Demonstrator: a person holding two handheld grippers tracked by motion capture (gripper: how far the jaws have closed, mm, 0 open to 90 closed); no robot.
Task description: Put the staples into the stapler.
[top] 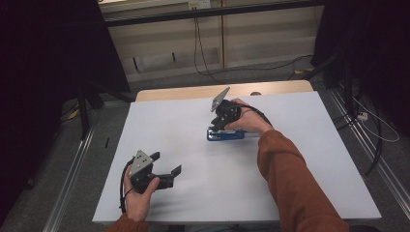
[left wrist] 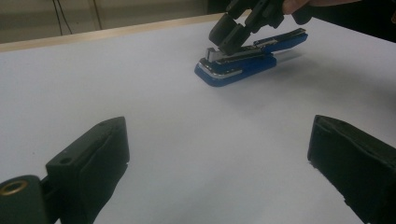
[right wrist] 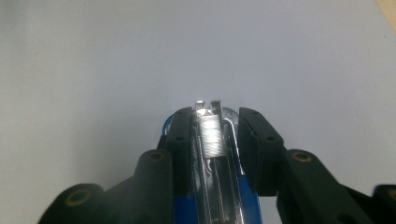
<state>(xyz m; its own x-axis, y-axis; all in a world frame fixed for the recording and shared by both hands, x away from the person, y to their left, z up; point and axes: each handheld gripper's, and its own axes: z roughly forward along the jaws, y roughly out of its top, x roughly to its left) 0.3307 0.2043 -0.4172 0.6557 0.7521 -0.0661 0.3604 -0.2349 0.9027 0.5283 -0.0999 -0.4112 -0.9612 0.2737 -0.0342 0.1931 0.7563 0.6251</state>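
Observation:
A blue stapler (top: 227, 136) with a chrome magazine lies on the white table (top: 300, 159), right of centre. My right gripper (top: 216, 124) points down at the stapler's left end. In the right gripper view its jaws (right wrist: 215, 122) flank the stapler head (right wrist: 210, 140); the left pad lies close against the magazine, and a thin dark gap shows at the right pad. In the left gripper view the stapler (left wrist: 243, 65) has its blue top arm lifted at the back, and the right gripper (left wrist: 229, 35) is over its front end. My left gripper (top: 167, 163) rests open near the front left with nothing between its jaws (left wrist: 219, 154).
A wooden strip (top: 193, 92) runs along the table's far edge. Beyond it, cables (top: 203, 58) trail over the floor, and dark curtains hang at both sides. A metal rail (top: 72, 169) runs along the floor to the left of the table.

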